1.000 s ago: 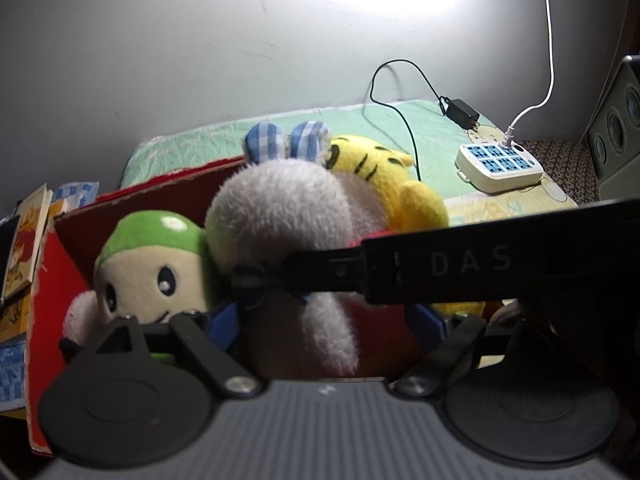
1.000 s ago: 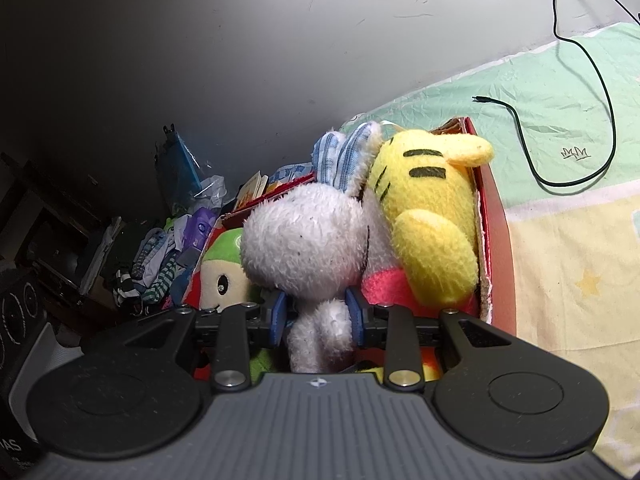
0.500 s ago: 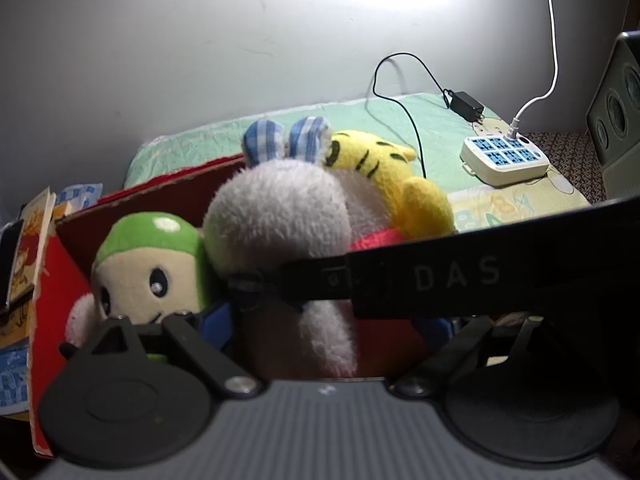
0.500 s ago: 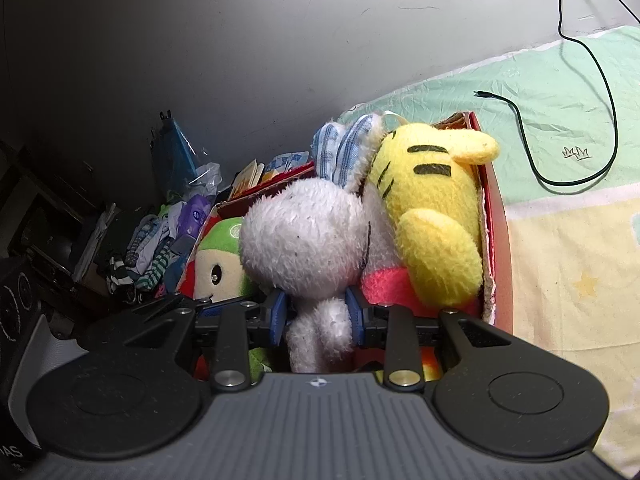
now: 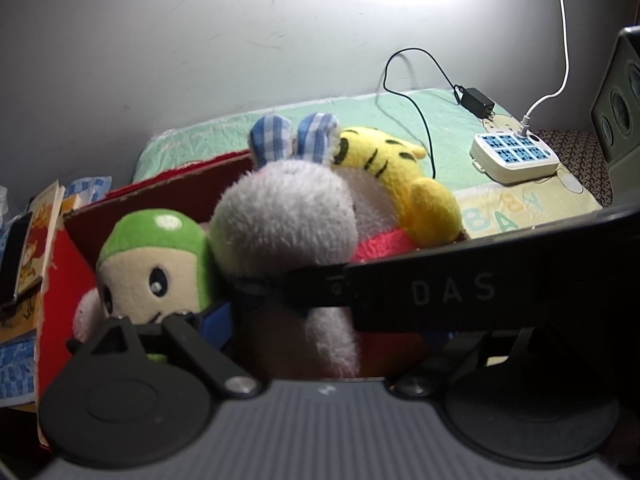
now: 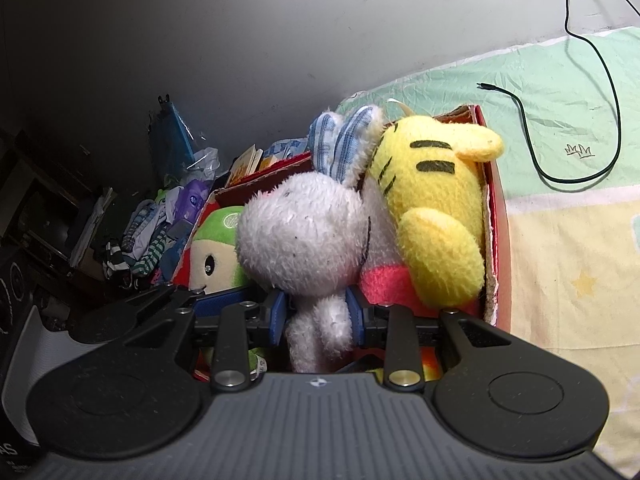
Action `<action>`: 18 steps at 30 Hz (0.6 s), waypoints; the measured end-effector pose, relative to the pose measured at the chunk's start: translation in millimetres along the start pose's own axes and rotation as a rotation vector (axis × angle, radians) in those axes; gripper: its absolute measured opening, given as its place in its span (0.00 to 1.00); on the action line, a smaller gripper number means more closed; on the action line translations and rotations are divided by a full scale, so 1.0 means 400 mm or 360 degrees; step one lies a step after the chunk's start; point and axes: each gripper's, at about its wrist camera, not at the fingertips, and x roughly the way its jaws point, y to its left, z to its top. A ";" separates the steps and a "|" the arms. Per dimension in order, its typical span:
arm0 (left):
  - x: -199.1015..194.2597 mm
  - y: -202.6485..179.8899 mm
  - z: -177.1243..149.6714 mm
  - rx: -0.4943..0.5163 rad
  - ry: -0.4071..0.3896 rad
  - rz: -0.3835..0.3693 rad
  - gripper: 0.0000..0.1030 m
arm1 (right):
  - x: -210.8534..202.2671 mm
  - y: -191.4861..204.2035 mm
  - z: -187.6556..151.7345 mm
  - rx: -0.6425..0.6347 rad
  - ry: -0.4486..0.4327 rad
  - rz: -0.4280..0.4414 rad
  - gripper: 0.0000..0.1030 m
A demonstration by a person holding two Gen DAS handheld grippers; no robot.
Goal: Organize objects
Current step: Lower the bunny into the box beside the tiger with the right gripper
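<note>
A red cardboard box (image 6: 498, 216) holds three plush toys. The white bunny (image 6: 304, 240) with blue checked ears sits in the middle, a green-capped doll (image 6: 216, 248) to its left and a yellow striped tiger (image 6: 432, 208) to its right. My right gripper (image 6: 317, 316) is shut on the bunny's dangling limb, blue pads pressing both sides. In the left wrist view the bunny (image 5: 284, 224) sits just ahead of my left gripper (image 5: 326, 328), which is open wide around its lower body. The right gripper's black body crosses that view and hides the left gripper's right finger.
The box rests on a green and yellow sheet (image 6: 560, 240). A white power strip (image 5: 516, 156), a black adapter (image 5: 476, 102) and a loose black cable (image 6: 576, 172) lie on it. A speaker (image 5: 620, 100) stands at the right, books (image 5: 32, 240) and heaped clothes (image 6: 148, 232) at the left.
The left gripper's jaws stand a little wider than a second ago. The right gripper keeps its hold on the bunny. Neither hand has shifted noticeably.
</note>
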 end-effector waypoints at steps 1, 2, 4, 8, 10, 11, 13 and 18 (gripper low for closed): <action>-0.001 -0.001 0.000 -0.0001 0.0000 0.0007 0.89 | 0.001 0.001 0.001 0.0005 0.0004 -0.0008 0.32; -0.002 -0.001 0.000 -0.0002 0.0000 0.0011 0.89 | 0.002 0.002 0.002 0.0009 0.0011 -0.0016 0.32; -0.003 0.001 0.000 -0.0006 0.0000 0.0016 0.89 | 0.006 0.006 0.005 0.0013 0.0036 -0.0029 0.33; -0.002 0.005 0.004 -0.0021 0.0004 0.0008 0.88 | 0.014 0.010 0.015 0.0034 0.0112 -0.0040 0.36; -0.001 0.006 0.006 -0.0020 0.0014 0.0003 0.89 | 0.016 0.011 0.014 0.0034 0.0132 -0.0046 0.37; -0.001 0.006 0.007 -0.0017 0.0017 0.0004 0.89 | 0.017 0.013 0.014 0.0029 0.0139 -0.0050 0.37; 0.000 0.005 0.008 -0.0008 0.0025 0.0002 0.88 | 0.020 0.017 0.013 0.0003 0.0165 -0.0059 0.38; -0.005 0.001 0.005 0.0036 0.0044 0.0004 0.89 | 0.031 0.031 0.008 -0.0066 0.0246 -0.0092 0.42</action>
